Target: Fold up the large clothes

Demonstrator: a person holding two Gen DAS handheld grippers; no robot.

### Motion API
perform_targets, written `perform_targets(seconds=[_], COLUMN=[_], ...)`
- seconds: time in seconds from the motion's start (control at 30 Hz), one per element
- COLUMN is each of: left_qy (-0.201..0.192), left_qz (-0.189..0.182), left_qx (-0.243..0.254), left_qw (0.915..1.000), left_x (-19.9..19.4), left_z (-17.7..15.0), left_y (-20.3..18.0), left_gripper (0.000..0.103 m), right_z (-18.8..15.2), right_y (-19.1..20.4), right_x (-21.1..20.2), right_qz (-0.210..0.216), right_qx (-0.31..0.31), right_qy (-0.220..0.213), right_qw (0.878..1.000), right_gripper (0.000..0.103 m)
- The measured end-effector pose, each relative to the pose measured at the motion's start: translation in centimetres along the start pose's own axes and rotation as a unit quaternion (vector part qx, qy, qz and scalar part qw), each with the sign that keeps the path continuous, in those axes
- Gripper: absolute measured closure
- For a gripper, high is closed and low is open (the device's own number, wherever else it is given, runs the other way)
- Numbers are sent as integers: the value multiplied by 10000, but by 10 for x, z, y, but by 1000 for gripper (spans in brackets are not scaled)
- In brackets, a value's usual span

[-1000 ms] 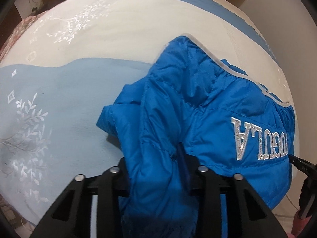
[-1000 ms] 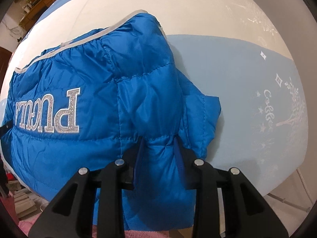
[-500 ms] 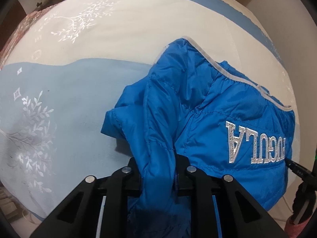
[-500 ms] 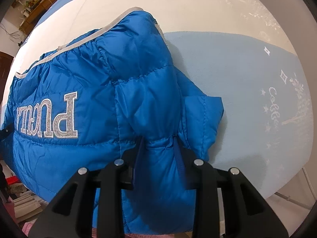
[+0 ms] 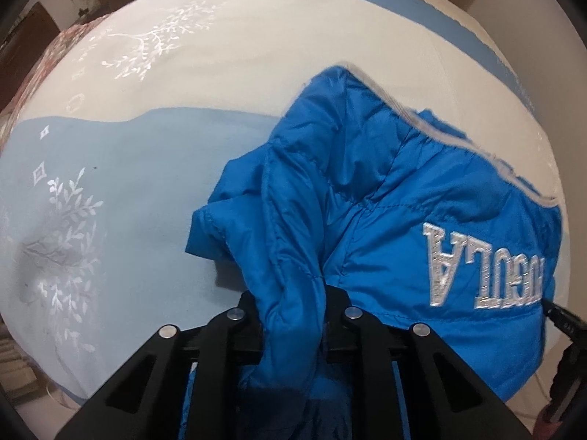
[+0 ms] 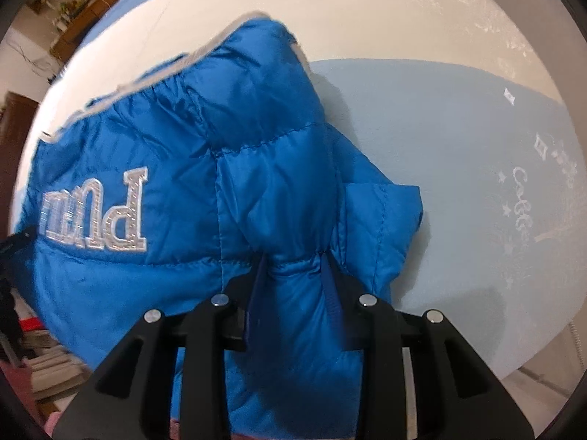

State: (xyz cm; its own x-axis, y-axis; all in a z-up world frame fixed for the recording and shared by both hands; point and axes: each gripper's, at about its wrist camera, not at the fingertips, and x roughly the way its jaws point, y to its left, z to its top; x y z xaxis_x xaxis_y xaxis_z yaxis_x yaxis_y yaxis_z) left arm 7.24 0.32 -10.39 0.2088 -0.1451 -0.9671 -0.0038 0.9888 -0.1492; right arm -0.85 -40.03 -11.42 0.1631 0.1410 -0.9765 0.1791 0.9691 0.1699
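Left fingers closing on blue jacket, right fingers pinching jacket

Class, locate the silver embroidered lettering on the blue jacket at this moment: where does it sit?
The silver lettering lies on the blue jacket between the two grippers: right of the left gripper in its view, left of the right gripper in its view.

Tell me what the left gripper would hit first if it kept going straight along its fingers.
The left gripper is closing on a bunched fold of the blue quilted puffer jacket, so the jacket comes first. Beyond it probably lies the pale blue and cream bedspread; depth is unclear.
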Motion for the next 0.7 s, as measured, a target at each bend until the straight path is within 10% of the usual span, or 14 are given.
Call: perform_targets(seconds=[0.27, 0.7], left_qy=[-365, -542], left_qz=[-272, -789], left_qx=[214, 1438], left_qw=[9987, 9850], left_x=[-65, -111], left_z=[-5, -21], left_y=[-33, -190], left_gripper=[89, 89], right_z=[-1, 5], right_y=[-21, -38], right_x=[-37, -81], right_qz=[-210, -665], right_qx=[-166, -40], right_qy=[-63, -245], right_qw=[9996, 9975], right_gripper=[72, 72])
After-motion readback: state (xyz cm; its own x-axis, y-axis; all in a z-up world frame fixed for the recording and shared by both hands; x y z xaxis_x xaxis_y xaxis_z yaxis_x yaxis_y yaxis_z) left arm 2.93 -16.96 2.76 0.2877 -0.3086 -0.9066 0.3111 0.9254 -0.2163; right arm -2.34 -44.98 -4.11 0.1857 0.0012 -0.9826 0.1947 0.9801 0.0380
